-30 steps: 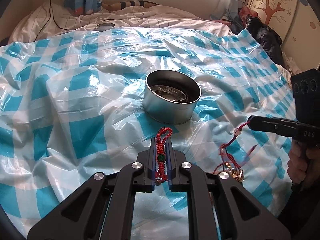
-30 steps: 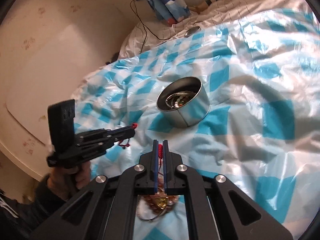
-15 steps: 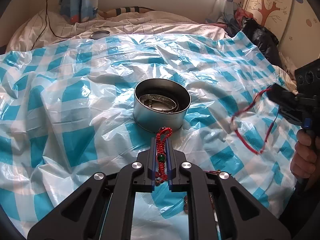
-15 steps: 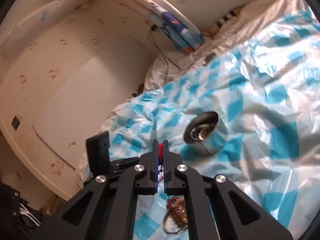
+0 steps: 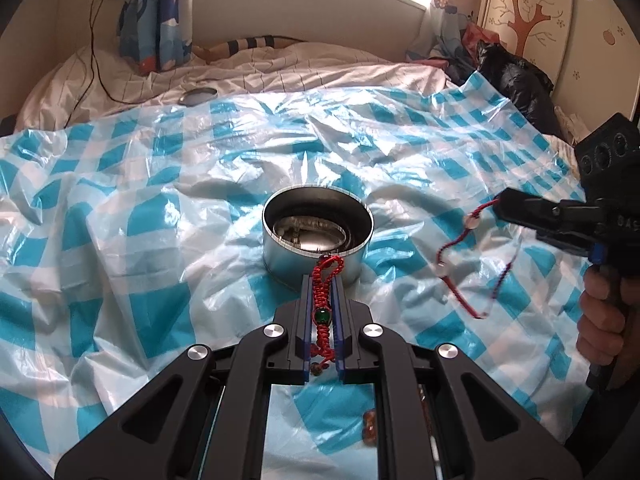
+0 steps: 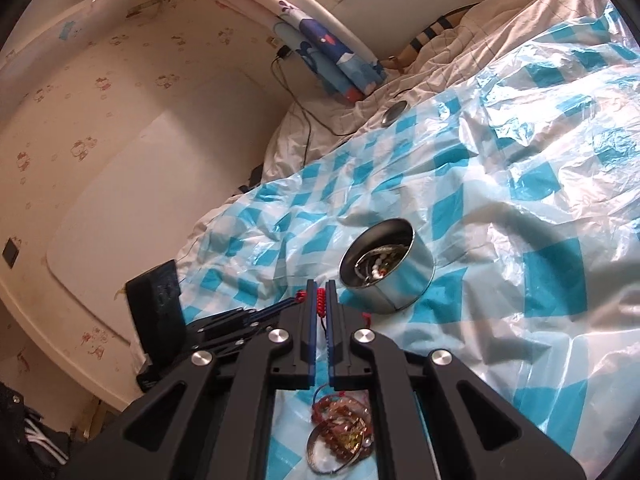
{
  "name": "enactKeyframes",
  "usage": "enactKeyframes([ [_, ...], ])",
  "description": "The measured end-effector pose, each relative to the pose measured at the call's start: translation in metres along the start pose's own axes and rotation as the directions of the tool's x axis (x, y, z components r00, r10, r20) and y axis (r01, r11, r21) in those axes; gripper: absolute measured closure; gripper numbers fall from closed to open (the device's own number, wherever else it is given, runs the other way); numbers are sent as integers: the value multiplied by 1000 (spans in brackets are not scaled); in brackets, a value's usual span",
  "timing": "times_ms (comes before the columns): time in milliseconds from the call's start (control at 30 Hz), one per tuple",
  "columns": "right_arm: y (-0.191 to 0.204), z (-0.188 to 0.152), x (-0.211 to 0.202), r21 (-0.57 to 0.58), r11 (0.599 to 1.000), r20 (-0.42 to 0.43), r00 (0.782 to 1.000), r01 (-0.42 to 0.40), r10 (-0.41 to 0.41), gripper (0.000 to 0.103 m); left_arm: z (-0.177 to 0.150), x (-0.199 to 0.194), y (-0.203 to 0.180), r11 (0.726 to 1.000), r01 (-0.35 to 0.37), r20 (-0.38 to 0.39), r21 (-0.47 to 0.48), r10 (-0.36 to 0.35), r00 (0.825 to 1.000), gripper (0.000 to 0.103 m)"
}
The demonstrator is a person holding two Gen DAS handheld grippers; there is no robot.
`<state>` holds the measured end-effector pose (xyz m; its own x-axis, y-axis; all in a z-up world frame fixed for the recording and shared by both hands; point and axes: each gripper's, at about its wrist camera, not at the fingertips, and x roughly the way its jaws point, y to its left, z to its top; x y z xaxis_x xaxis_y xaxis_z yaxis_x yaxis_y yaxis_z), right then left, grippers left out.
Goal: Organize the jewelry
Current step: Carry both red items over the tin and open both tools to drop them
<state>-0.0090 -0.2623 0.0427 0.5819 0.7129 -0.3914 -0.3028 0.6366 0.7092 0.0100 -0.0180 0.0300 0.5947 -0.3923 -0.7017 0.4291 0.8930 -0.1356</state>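
On the bed, over a crinkled blue-and-white checked plastic sheet [image 5: 160, 208], stood an open metal tin [image 5: 318, 236] with jewelry inside. The left tongs [image 5: 322, 280] were clamped on a red braided bracelet [image 5: 325, 300] with a green bead, its loop reaching just over the tin's near rim. To the right, the right tongs [image 5: 500, 202] were closed on a thin red cord bracelet [image 5: 460, 264] with pale beads, which dangled in the air above the sheet. More beaded jewelry [image 6: 340, 432] lay heaped beneath the right tongs.
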Motion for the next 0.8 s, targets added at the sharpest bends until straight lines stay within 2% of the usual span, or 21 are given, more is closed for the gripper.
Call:
enactKeyframes([
  [133, -3, 5, 7, 11, 1000, 19, 1000, 22, -23, 98, 8, 3, 0, 1000, 13, 27, -5, -13, 1000, 95],
  [267, -7, 15, 16, 23, 999, 52, 998, 26, -27, 98, 23, 9, 9, 994, 86, 58, -70, -82, 995, 95],
  [433, -15, 31, 36, 43, 999, 60, 998, 25, -28, 98, 36, 16, 15, 989, 112, 93, -99, -103, 990, 95],
  [800, -11, 50, 75, 13, 999, 56, 997, 44, -45, 98, 51, 40, 24, 974, 162, 109, -158, -146, 983, 95],
])
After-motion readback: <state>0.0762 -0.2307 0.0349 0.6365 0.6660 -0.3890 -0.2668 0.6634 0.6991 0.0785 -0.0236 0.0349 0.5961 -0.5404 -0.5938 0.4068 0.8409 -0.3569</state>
